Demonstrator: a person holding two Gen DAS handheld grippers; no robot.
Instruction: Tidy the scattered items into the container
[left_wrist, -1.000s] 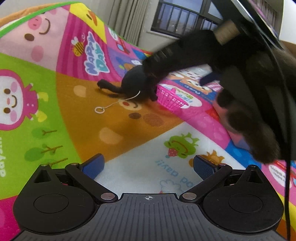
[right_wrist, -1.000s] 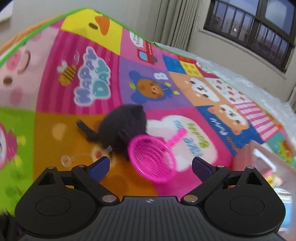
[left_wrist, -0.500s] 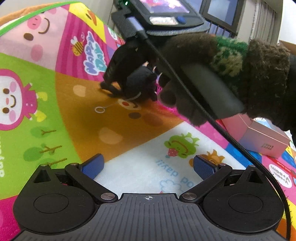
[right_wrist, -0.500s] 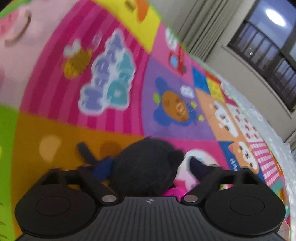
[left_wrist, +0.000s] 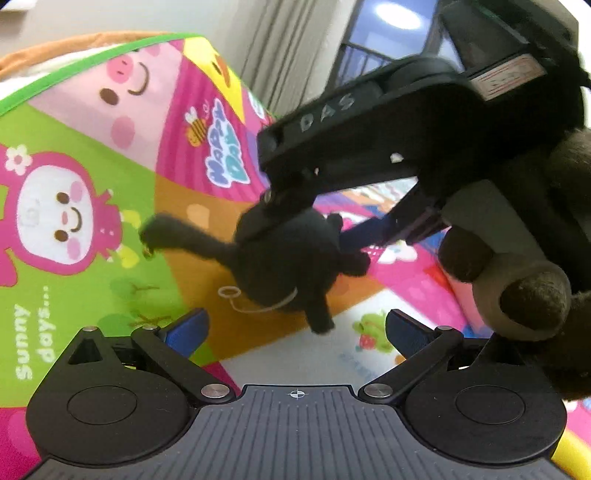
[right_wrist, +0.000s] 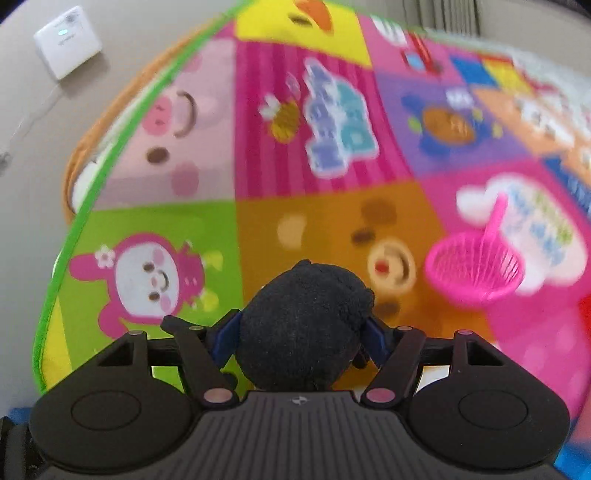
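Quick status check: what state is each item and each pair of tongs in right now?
Black plush: between the right tongs' pads, lifted off the mat.
Right tongs: closing on the plush.
Left tongs: open, empty.
Pink basket: upright on the mat, untouched.

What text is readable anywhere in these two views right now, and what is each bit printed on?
"Sunny days..." on the green panel of the play mat.
"DAS" embossed on the right gripper's black arm.
"Happy Day", partly blurred, on the striped pink panel.
Label on the right gripper body: too blurred.
Print on the white panel beside the black plush toy: unreadable.
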